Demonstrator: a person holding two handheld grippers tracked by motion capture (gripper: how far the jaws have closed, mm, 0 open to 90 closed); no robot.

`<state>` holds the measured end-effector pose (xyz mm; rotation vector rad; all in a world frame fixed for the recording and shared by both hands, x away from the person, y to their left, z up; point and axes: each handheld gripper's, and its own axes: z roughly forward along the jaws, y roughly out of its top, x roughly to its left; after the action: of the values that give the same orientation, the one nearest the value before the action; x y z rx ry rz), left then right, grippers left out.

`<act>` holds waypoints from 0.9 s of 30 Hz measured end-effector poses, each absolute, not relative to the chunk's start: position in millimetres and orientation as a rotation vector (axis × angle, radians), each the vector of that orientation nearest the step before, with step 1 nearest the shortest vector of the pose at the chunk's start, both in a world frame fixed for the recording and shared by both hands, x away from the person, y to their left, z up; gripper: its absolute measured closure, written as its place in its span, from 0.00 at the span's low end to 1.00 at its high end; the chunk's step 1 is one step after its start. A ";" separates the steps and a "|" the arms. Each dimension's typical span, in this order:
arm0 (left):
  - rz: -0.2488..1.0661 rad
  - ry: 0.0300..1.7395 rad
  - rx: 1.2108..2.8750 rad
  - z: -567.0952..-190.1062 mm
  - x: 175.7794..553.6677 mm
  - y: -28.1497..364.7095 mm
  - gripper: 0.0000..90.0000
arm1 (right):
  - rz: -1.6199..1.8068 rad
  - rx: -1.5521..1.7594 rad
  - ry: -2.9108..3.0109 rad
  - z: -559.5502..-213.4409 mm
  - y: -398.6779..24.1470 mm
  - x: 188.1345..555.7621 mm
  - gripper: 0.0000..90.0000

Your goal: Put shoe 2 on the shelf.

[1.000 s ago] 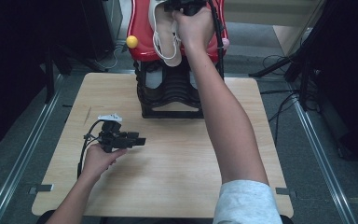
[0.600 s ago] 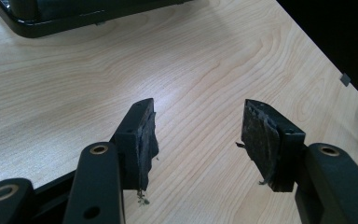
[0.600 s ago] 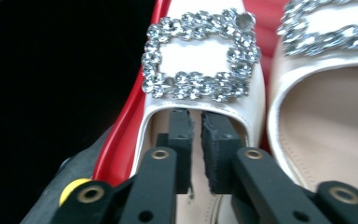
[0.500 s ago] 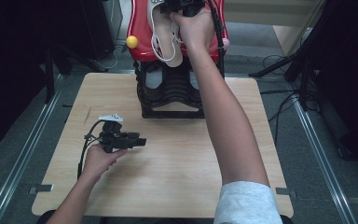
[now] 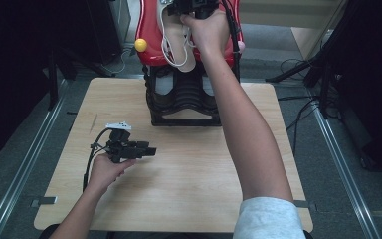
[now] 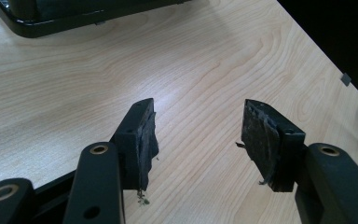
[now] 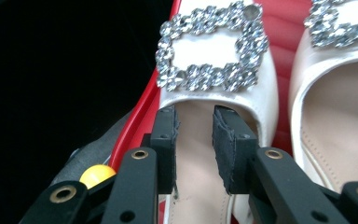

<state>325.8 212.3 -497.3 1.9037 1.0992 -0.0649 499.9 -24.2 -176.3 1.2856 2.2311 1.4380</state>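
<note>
Right tongs [image 7: 193, 149], jaws just opening, release the white satin buckled shoe [image 7: 214, 107] ahead; next, withdraw. Left tongs [image 6: 198, 140] spread, empty.

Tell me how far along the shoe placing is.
Done: two white shoes with crystal buckles, one and its mate, lie side by side on the red tray atop the black rack. In hand: the right gripper hovers over the left-hand shoe's insole, its jaws just opening with nothing pinched. Left: probably drawing that hand back. The left gripper waits open over the table.
</note>
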 end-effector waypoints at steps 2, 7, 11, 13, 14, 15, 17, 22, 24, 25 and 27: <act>-0.066 1.096 1.905 -497.1 325.6 212.3 0.50 | 1.447 1.280 2.242 -178.0 -22.5 498.0 0.78; -0.064 1.098 1.902 -497.3 325.9 212.6 0.50 | 1.449 1.258 2.284 -182.3 -15.2 493.7 0.74; -0.062 1.100 1.903 -497.3 325.7 212.1 0.50 | 1.433 1.254 2.305 -185.3 -8.4 493.0 0.71; -0.065 1.098 1.903 -497.3 325.8 212.4 0.50 | 1.413 1.251 2.321 -188.0 -4.9 494.0 0.72; -0.065 1.098 1.902 -497.2 325.8 212.5 0.50 | 1.403 1.253 2.323 -188.9 -3.3 494.0 0.72; -0.063 1.098 1.901 -497.2 325.8 212.6 0.50 | 1.395 1.249 2.325 -190.0 -1.6 494.6 0.74; -0.063 1.097 1.903 -496.9 325.8 213.1 0.50 | 1.367 1.251 2.330 -192.1 1.3 495.8 0.78; -0.063 1.096 1.901 -496.7 325.7 213.8 0.50 | 1.337 1.244 2.344 -195.3 5.1 497.8 0.96; -0.064 1.098 1.898 -496.7 325.8 214.2 0.50 | 1.336 1.270 2.345 -193.1 3.1 497.9 0.99; -0.063 1.099 1.898 -496.7 325.9 214.3 0.50 | 1.333 1.276 2.350 -191.7 2.1 497.6 0.99; -0.067 1.094 1.906 -496.7 326.3 214.7 0.50 | 1.328 1.289 2.350 -187.6 0.4 495.9 0.99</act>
<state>326.3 214.7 -496.7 1.9065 1.0944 -0.0671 495.9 0.4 -187.6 1.2894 2.3497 1.3283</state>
